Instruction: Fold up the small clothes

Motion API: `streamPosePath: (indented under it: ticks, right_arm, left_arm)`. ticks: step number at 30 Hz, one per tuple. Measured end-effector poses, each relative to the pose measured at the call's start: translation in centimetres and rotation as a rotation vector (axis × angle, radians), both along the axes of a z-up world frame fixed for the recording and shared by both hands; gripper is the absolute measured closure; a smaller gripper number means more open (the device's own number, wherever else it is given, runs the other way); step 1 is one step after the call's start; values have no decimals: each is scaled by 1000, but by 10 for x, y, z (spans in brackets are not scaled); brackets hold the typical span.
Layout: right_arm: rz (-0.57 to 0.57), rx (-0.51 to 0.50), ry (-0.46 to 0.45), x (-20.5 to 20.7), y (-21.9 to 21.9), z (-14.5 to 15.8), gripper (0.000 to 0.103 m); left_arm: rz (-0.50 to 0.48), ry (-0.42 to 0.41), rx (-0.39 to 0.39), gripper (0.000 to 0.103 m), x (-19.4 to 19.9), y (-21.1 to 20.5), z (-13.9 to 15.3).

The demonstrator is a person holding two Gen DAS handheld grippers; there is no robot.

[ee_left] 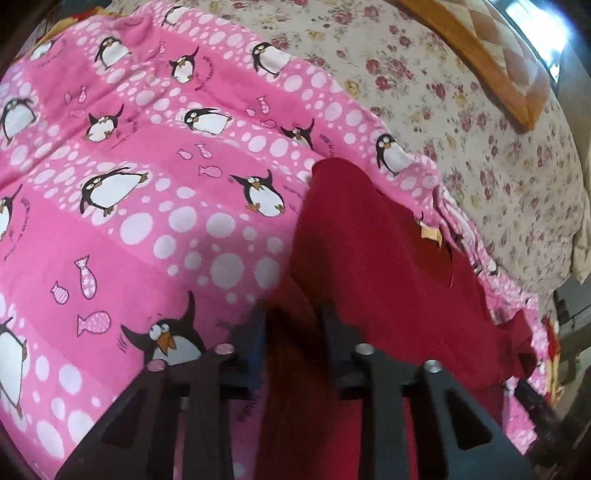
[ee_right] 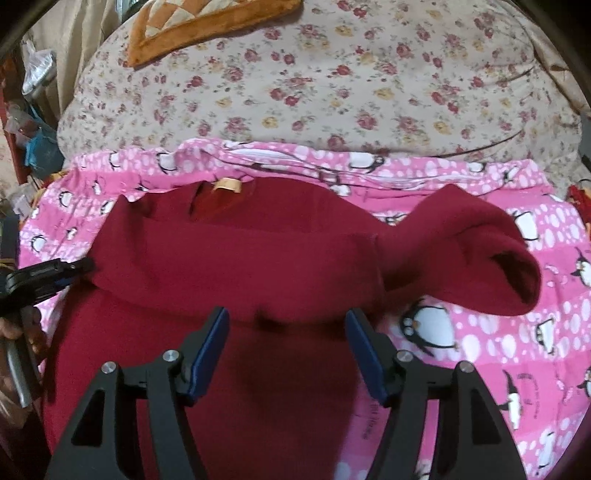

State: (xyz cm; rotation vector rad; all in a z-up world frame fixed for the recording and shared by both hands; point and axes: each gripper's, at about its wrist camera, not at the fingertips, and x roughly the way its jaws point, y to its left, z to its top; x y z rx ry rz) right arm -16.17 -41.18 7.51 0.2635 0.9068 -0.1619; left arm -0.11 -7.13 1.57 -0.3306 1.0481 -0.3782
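A small dark red shirt lies on a pink penguin blanket, its collar with a tan label at the far side. One sleeve sticks out to the right with its cuff open. A thick fold runs across the body. My right gripper hovers just over the near part of the shirt, open, with nothing between its blue pads. My left gripper sits at the shirt's left edge, its tips together on the red cloth. In the left wrist view the red shirt runs up between the left gripper's black fingers.
Beyond the blanket lies floral bedding with an orange-bordered quilted cushion at the far side. Cluttered shelves and bags stand at the left. A person's hand holds the left gripper's handle.
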Motion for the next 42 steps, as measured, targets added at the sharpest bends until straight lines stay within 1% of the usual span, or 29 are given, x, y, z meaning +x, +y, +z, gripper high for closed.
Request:
streamPosePath:
  ticks: [2,5,7,10,11,13,15,18,21,24,26,30,31,33,34,35,36,39,42]
  right_arm:
    - [3,15,8,4,2,-5,34]
    - [6,56,28,9,6,-14,34]
    - [24,80,32,13,10,-17,34]
    - [54,66,35,22,20,-17,34]
    - [56,66,38,25,22,-18,34]
    - [56,85,42,26,26,-19,34]
    - [63,99,51,26,30,-23,34]
    - [67,93,69,24,35,-25,34]
    - [88,109,56,24,41,-21,34]
    - [130,121,28,32,52,-13,34]
    - [170,142,6,45,61,-9,34]
    - [237,150,-32,85,84,0,34]
    - [262,154,-42,100,91,2,34]
    - [303,157,-46,126,106,3,36]
    - [332,153,-48,142,115,2,38]
    - [357,142,-48,155,123,1,43]
    - [390,117,-43,172,134,-2,48]
    - [428,58,-15,208,155,-12,56]
    - [476,108,7,233,166,-23,57]
  left_arm:
    - [18,9,-21,103,0,5,-1]
    - [50,28,-67,103,-4,14,-6]
    - [39,18,-58,103,-4,12,-7]
    - [44,29,-78,103,-3,14,-7]
    - [51,44,-102,103,-1,17,-9]
    - [57,55,-119,103,-1,19,-10]
    - [61,52,-104,103,-3,19,-8]
    - [55,30,-57,103,-12,16,0]
    - [52,9,-29,103,-24,18,10]
    - [43,0,-6,102,-45,25,21]
    - [47,-27,25,94,-58,32,30]
    - [90,-106,58,91,-72,46,48]
    - [97,-114,58,91,-73,49,50]
    - [119,-113,34,91,-73,59,52]
    - [132,-104,14,91,-71,65,51]
    - [142,-96,3,91,-70,68,51]
    - [155,-88,-3,91,-69,72,50]
    - [186,-86,-6,91,-65,85,50]
    - [211,-88,-4,91,-62,97,49]
